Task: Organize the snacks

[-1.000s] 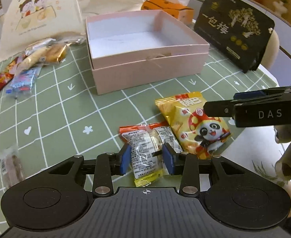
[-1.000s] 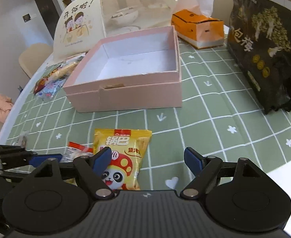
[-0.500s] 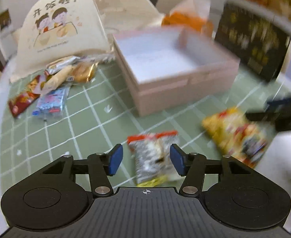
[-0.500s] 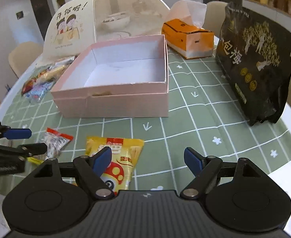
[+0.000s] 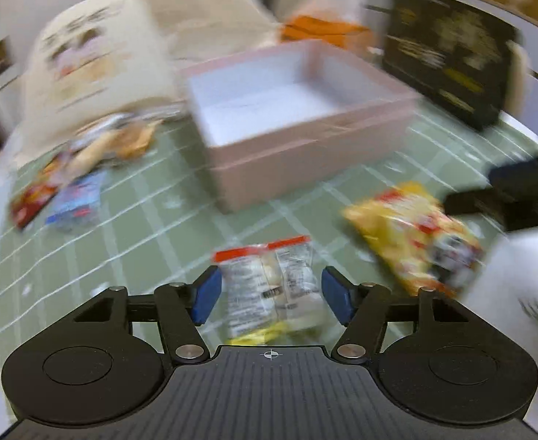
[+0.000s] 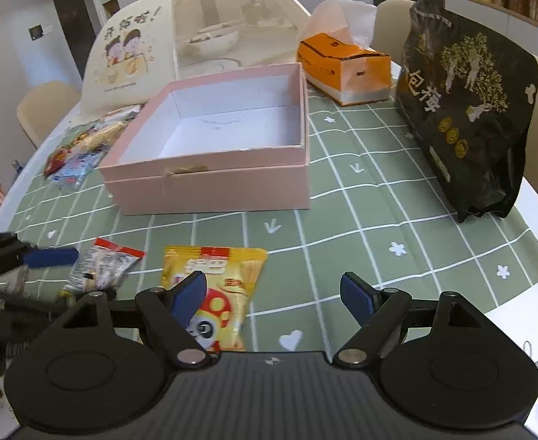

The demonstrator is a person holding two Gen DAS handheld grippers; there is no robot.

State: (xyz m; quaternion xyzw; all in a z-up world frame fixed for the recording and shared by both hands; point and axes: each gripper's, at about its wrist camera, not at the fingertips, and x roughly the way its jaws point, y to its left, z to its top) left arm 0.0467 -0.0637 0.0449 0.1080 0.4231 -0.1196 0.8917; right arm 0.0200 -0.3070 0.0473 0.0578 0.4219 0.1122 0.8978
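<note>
Left gripper [image 5: 268, 295] fingers apart round the clear snack pack [image 5: 272, 288] — not pinching. Right gripper [image 6: 273, 299] wide apart, yellow chip bag [image 6: 212, 293] by its left finger. Pink box [image 6: 210, 183] behind, w/ nothing inside.

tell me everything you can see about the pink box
The pink box is a square, shallow, open-topped cardboard box with pale pink outer walls and a white inside. Nothing is visible in it. A seam runs along its front wall, where a small torn, brownish patch shows. It sits flat on the green checked tablecloth, apart from both grippers. A pile of snack packets lies at its left side, and the orange tissue box stands just behind its far right corner.
</note>
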